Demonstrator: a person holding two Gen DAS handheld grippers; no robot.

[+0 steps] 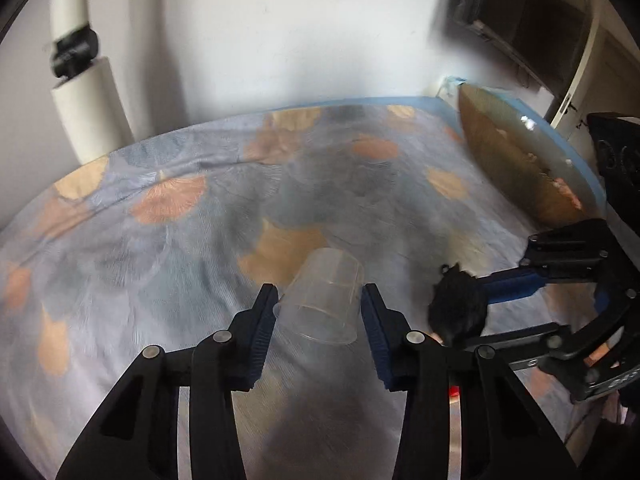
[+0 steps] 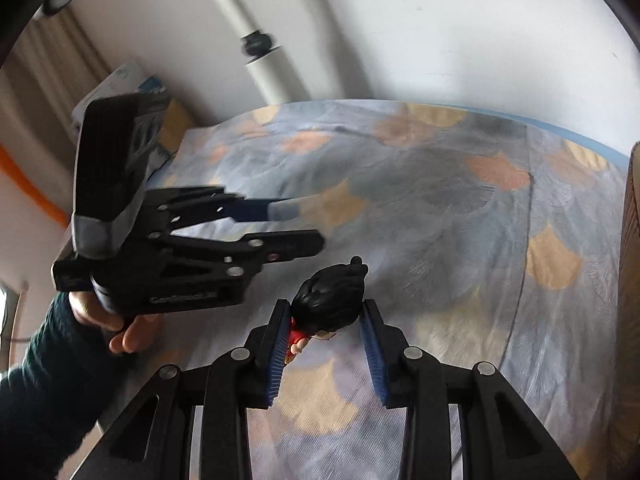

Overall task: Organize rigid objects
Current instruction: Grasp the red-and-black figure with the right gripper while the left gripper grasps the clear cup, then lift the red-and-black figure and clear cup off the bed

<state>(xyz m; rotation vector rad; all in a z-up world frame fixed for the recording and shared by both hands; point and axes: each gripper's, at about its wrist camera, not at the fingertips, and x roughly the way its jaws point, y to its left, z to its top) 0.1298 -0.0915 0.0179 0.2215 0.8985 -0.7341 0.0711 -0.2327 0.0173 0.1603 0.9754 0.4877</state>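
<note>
Over the bed [image 1: 160,240]: left gripper [image 1: 320,300] fingers clamped on clear cup [image 1: 324,300]; beside it, right gripper [image 2: 326,316] fingers clamped on black-haired figurine [image 2: 332,300].

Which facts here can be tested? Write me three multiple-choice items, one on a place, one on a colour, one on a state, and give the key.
1. Where is the toy figure?
A. Inside the cup
B. Between the right gripper's fingers
C. On the wall pipe

2. What colour is the figure's hair?
A. Black
B. Yellow
C. White

3. What state is the clear cup in?
A. Standing free on the cloth
B. Crushed flat
C. Clamped between the left gripper's fingers

Key: 1 B, since the blue pads sit on both sides of its head. 2 A, since the head is plainly black above a red body. 3 C, since both pads press the cup's sides and it is tilted with its mouth toward the camera.
</note>
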